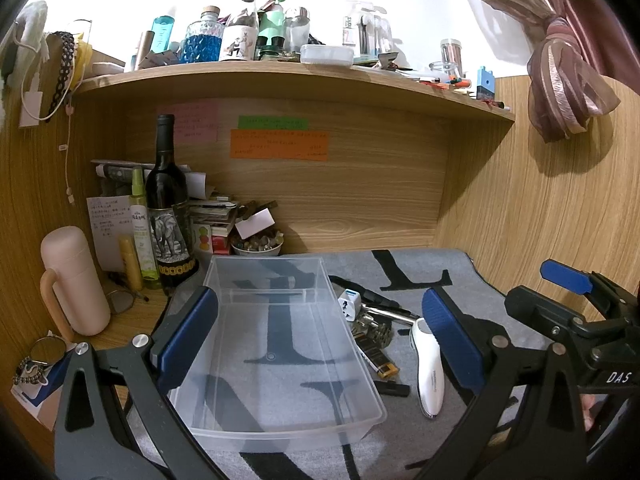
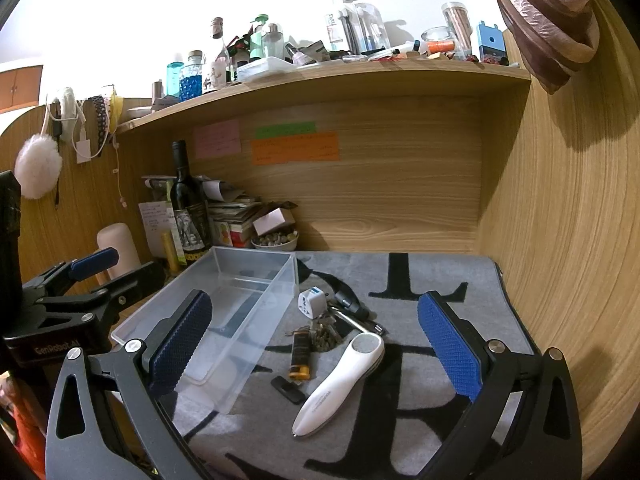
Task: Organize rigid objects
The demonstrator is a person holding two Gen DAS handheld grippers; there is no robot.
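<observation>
A clear plastic bin (image 1: 360, 364) (image 2: 224, 372) stands empty on a grey mat. To its right lies a pile: a white handheld device (image 1: 429, 372) (image 2: 340, 380), a white travel adapter (image 1: 349, 300) (image 2: 310, 300), a brown and yellow lighter (image 1: 380, 362) (image 2: 300, 356), a small black piece (image 2: 287, 389), and dark metal tools (image 2: 352, 308). My left gripper (image 1: 320, 340) is open above the bin. My right gripper (image 2: 316, 364) is open above the pile; it also shows at the right of the left wrist view (image 1: 568, 292).
The grey mat (image 2: 440, 280) with black letters covers the desk. A wine bottle (image 1: 166, 208), a pink mug (image 1: 74, 280), papers and a bowl of stones (image 1: 258, 245) crowd the back left. A cluttered shelf (image 1: 280, 70) hangs overhead. Wooden walls close the back and right.
</observation>
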